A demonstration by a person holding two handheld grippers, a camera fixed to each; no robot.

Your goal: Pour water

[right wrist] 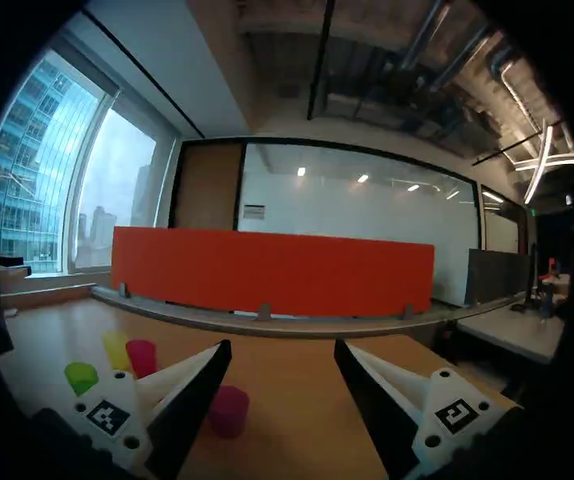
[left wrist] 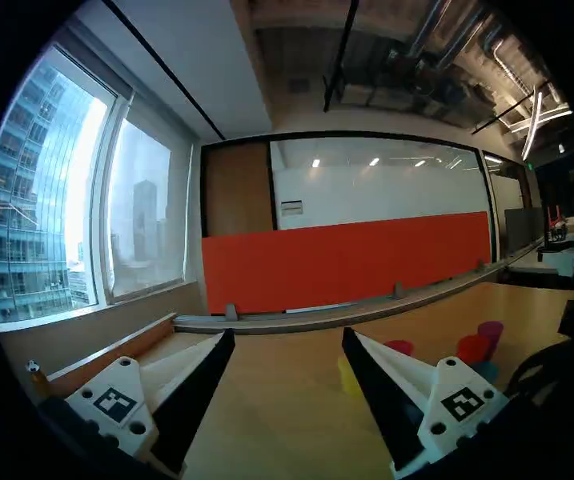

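1. Daylight pours in through the tall glass windows (left wrist: 54, 208), blown out to white glare in places.
2. Slim white ceiling strip lights (right wrist: 544, 160) glow overhead, and the exposed ceiling around them is dim.
3. The pale wooden tabletop (left wrist: 287, 400) shows a soft sheen and faint shadows.
4. Fisheye distortion bends the window frames. The edges darken, but the centre is sharp.

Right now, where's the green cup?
Right gripper view, lower left: the green cup stands on the table, just left of the yellow cup and pink cup, nearer the camera than both.

No legible text; wall notice (left wrist: 291, 208) illegibly small.
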